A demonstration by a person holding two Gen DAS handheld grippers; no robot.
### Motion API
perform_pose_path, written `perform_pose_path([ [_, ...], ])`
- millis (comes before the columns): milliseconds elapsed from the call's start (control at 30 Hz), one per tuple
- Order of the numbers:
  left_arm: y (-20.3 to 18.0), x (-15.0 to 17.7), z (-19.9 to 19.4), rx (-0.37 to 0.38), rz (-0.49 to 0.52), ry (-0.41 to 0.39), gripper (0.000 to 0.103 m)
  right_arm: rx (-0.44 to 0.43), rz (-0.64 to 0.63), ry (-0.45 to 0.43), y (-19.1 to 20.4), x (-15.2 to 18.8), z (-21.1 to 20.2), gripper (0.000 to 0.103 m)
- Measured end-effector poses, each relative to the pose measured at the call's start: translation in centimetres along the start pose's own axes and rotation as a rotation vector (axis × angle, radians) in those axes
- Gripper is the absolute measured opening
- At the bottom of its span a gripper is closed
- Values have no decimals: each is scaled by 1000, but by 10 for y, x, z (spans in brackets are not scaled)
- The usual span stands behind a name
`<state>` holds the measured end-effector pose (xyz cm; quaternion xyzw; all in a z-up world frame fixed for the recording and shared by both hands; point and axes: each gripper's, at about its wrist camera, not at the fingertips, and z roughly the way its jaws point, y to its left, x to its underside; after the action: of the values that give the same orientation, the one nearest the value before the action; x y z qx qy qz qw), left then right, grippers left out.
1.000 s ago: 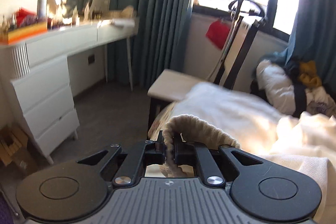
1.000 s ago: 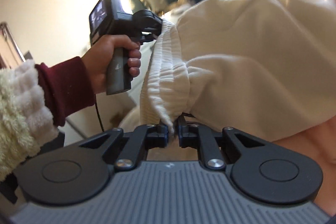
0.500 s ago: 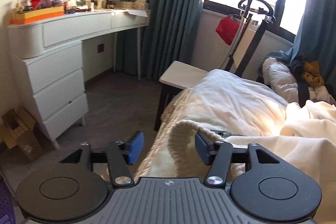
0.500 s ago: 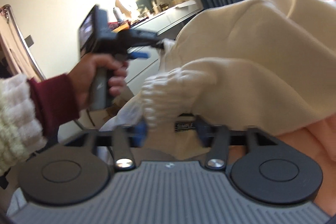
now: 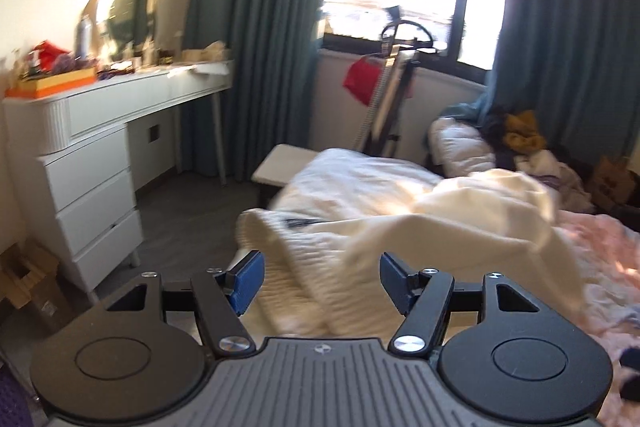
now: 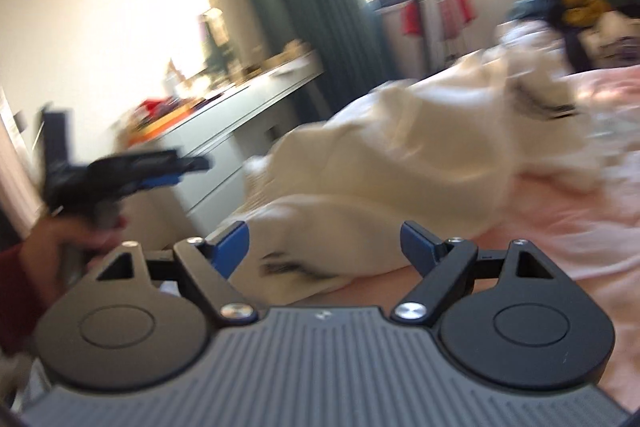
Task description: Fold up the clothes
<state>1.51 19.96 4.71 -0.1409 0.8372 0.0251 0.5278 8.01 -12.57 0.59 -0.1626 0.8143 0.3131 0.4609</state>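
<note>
Though blurred by motion in both views, still enough to count. One cream garment (image 5: pixel 440 227), crumpled, lying on the bed (image 5: pixel 600 247) over a pink sheet, with a ribbed edge turned toward the left wrist camera. Two tongs in all. Left tongs (image 5: pixel 320 273) spread wide, gripping nothing, two blue pads (image 5: pixel 248 279) well apart, hovering just before the near edge of the garment; touching or not, cannot tell. Right tongs (image 6: pixel 324 243) equally wide apart and gripping nothing, the cream cloth lying between and beyond the two fingers. Seen from the right wrist camera also: one left hand (image 6: pixel 60 239) with a dark red sleeve, holding the handle of the left tool.

Beside the bed, one white surface (image 5: pixel 140 83) along the wall, with three drawers (image 5: pixel 92 203) stacked under its near end. On top, one orange box (image 5: pixel 52 87), one mirror (image 5: pixel 132 15) and many small items, too blurred to count. One low white bench (image 5: pixel 280 167) at the foot of the bed. One black stand (image 5: pixel 394 87) near the window, with one red cloth (image 5: pixel 362 83) hanging on it. One heap of mixed clothes (image 5: pixel 520 143) farther back. One cardboard box (image 5: pixel 28 283) on the floor.
</note>
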Motion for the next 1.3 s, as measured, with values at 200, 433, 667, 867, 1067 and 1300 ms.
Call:
perform_pose_path([
  [200,-106,11,3,198,105,15,70,245,-2,-68,-68,-29,-52,84],
  [433,-231,56,54,327,263,82,70,423,197,-106,-159,-14,-75,84],
  [667,-329,84,139,357,403,102,70,447,318,-130,-202,-8,-78,84],
  [867,-382,99,220,309,482,146,66,455,353,-98,-226,-2,-59,84],
  [1067,-403,96,263,212,503,187,42,511,402,-91,-245,4,-46,84],
  [1300,-409,69,249,176,496,141,9,527,396,-123,-240,5,-55,84],
])
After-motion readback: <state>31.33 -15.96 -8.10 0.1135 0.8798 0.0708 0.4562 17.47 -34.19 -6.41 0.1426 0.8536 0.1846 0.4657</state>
